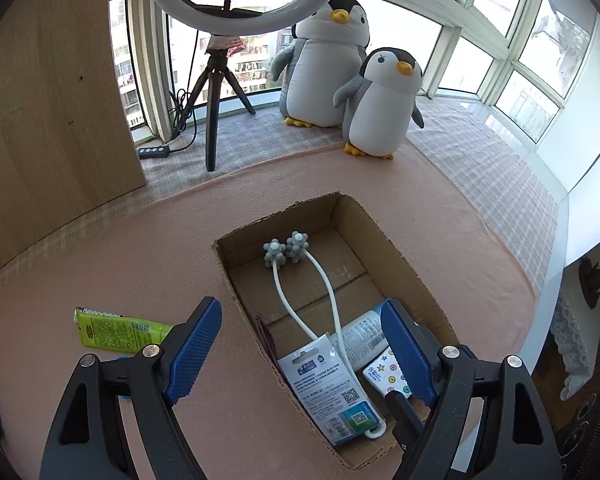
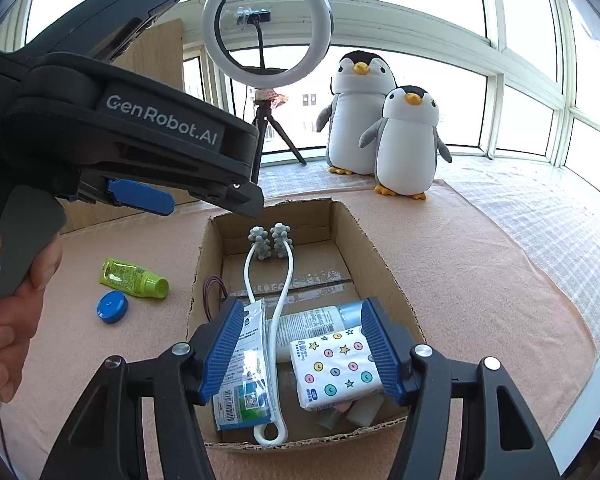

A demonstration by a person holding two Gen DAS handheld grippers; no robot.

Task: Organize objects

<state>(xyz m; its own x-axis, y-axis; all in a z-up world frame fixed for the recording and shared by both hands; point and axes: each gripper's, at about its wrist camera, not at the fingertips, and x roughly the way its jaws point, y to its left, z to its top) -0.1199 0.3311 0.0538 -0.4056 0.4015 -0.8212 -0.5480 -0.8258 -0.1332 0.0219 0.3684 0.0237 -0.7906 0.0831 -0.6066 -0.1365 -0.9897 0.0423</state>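
Left wrist view — left gripper [image 1: 300, 352], jaws spread and empty, over the near end of the cardboard box [image 1: 236, 276]. Right gripper [image 2: 300, 354] likewise spread. Green tube [image 1: 118, 330] lies left of the box on the pink cloth, long axis crosswise — nearer the left hand.

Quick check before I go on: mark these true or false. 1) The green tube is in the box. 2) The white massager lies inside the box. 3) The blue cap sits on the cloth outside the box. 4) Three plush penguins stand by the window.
1) False: the green tube lies on the pink cloth left of the cardboard box.
2) True: the white massager lies lengthwise in the box.
3) True: the blue cap sits beside the tube.
4) False: two plush penguins stand there.
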